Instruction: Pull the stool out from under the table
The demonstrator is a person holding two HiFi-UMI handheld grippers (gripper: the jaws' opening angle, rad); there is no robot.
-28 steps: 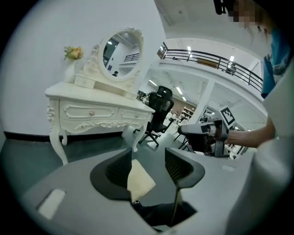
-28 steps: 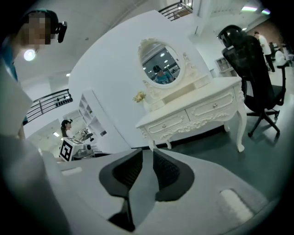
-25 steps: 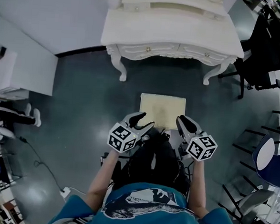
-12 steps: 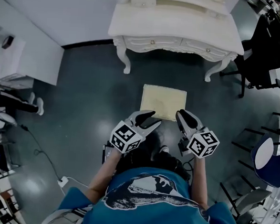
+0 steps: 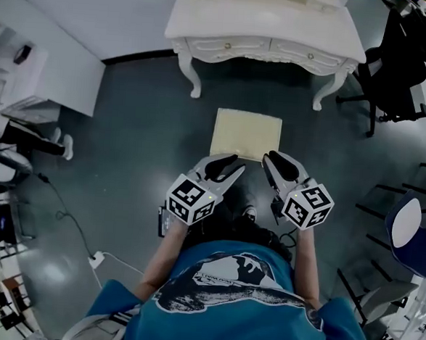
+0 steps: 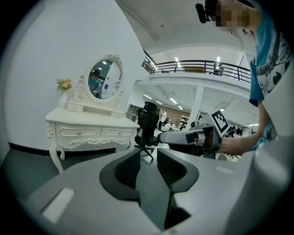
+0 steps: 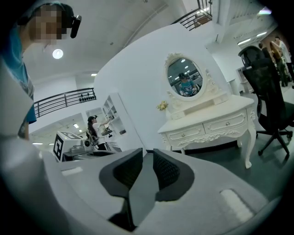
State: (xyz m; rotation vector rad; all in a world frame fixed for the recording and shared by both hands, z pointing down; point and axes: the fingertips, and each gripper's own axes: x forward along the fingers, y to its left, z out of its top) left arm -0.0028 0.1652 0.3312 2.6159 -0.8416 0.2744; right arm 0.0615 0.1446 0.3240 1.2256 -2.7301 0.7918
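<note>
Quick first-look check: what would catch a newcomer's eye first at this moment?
The cream stool stands alone on the dark floor, clear of the ornate white dressing table at the top of the head view. Just short of its near edge hang the left gripper and right gripper, both empty. The left gripper's jaws have just been closing on nothing.

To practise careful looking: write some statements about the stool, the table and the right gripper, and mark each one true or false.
1. The stool stands clear of the table. True.
2. The right gripper holds the stool. False: nothing is between its jaws.
3. A mirror stands on the table. True.
4. In the head view, the black chair is left of the table. False: it is to the right.
</note>
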